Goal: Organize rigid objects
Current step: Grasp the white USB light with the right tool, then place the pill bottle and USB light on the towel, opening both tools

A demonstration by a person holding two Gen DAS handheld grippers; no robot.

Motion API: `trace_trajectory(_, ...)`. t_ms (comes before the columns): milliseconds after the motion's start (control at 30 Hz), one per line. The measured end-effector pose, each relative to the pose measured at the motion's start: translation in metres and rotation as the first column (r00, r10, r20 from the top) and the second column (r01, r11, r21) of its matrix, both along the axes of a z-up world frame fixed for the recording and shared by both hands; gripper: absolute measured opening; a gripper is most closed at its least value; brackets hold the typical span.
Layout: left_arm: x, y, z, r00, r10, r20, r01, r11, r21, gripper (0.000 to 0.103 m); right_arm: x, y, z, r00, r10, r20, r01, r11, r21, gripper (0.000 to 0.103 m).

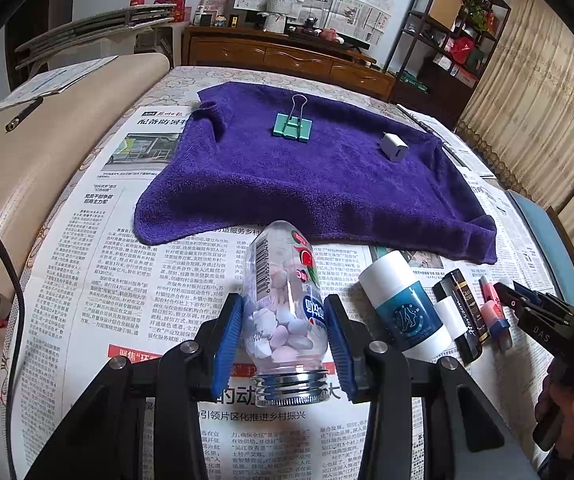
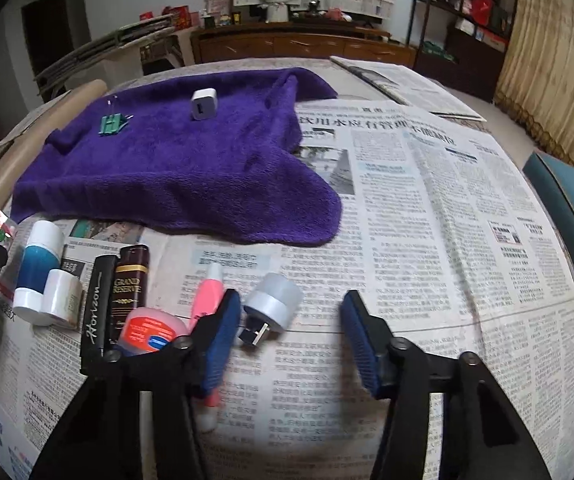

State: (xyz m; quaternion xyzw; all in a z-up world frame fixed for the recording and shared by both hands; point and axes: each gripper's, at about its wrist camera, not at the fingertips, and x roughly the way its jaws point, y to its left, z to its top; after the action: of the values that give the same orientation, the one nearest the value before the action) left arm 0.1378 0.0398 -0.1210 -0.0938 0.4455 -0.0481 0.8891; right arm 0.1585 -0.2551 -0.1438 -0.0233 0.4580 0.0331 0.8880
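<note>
Newspaper-covered table [image 2: 427, 208], round plug light [image 2: 273, 306] (lying sideways) between open right jaws

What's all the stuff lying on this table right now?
Clear plastic candy bottle: one, pastel tablets inside, between left jaws.
Purple terry towel: one, mid-table.
Green binder clip: one, on towel.
White charger cube: one, on towel.
Blue-and-white tube: one, near row.
Black Horizon box: one, near row.
Brown Grand Reserve box: one, near row.
Pink pen: one, near row.
Grey round plug adapter: one, between right jaws, untouched.
Newspaper: several sheets, covering table.
Left gripper: gripping bottle.
Right gripper: open.
</note>
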Motion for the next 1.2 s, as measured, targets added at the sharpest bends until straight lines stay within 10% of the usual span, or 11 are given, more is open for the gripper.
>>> trace_trajectory(67,-0.001,0.001,0.000,1.000,0.001,0.001,-0.001,1.000,0.000,0.040,0.000,0.003,0.001,1.000,0.012,0.011,-0.012,1.000,0.004,0.029)
trace_trajectory(1200,0.047,0.006,0.064,0.998,-0.025,0.061,0.024,1.000,0.017,0.040,0.020,0.000,0.056,0.996,0.054,0.065,-0.062,0.991,0.120,0.029)
